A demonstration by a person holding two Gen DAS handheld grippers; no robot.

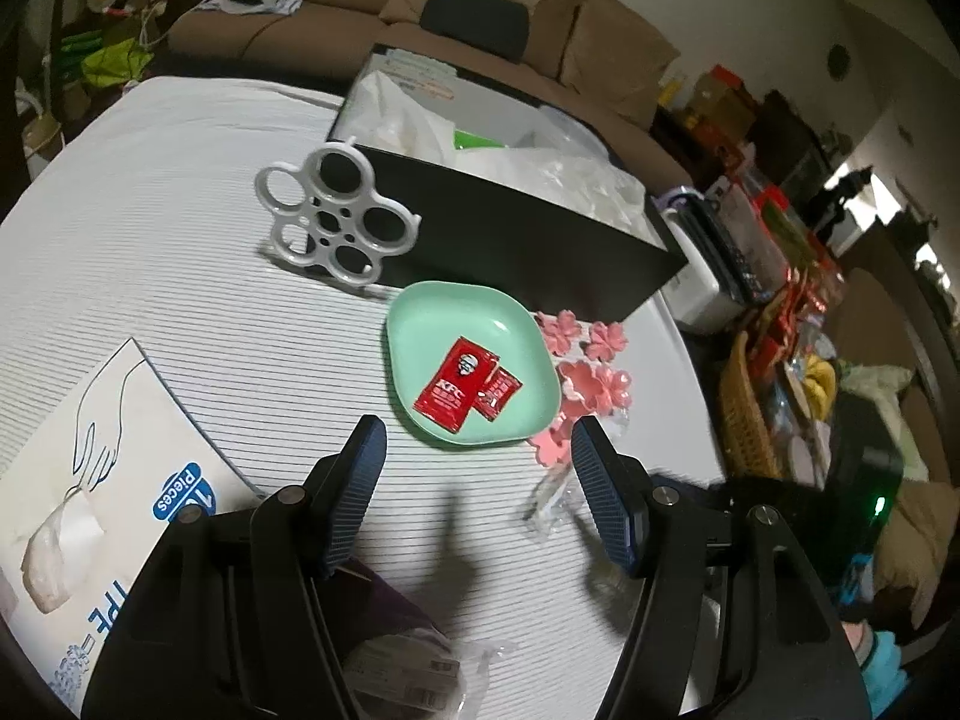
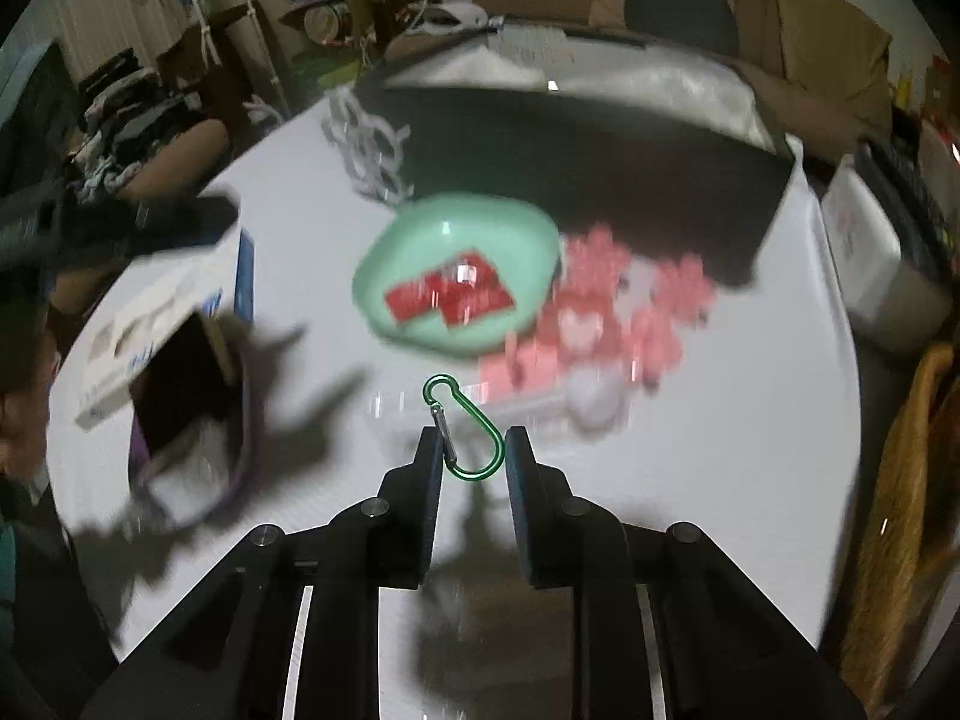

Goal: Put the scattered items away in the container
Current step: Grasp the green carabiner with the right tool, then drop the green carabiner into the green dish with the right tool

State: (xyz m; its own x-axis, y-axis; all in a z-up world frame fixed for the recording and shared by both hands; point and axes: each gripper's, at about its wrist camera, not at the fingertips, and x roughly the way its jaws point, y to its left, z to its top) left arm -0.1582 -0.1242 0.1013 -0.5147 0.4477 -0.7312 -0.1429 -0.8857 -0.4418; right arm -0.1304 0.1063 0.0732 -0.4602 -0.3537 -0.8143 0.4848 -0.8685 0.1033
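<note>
My right gripper (image 2: 474, 445) is shut on a green carabiner (image 2: 480, 420), which hangs between the pads above the white table while the rest of that view is blurred. My left gripper (image 1: 474, 462) stands open with nothing between its fingers, just short of a mint-green dish (image 1: 516, 324) that holds two red ketchup packets (image 1: 456, 384). The same dish (image 2: 510, 228) lies ahead of the carabiner. Behind it stands the black box (image 1: 540, 240), lined with white plastic, also seen as the black box (image 2: 600, 150) in the right wrist view.
A white ring-patterned holder (image 1: 336, 216) leans on the box. Pink flower pieces (image 1: 582, 372) lie right of the dish. A glove box (image 1: 90, 480) sits at the left, and a purple bowl (image 2: 240, 420) with papers near it. Clutter and a wicker basket (image 1: 744, 420) flank the table's right edge.
</note>
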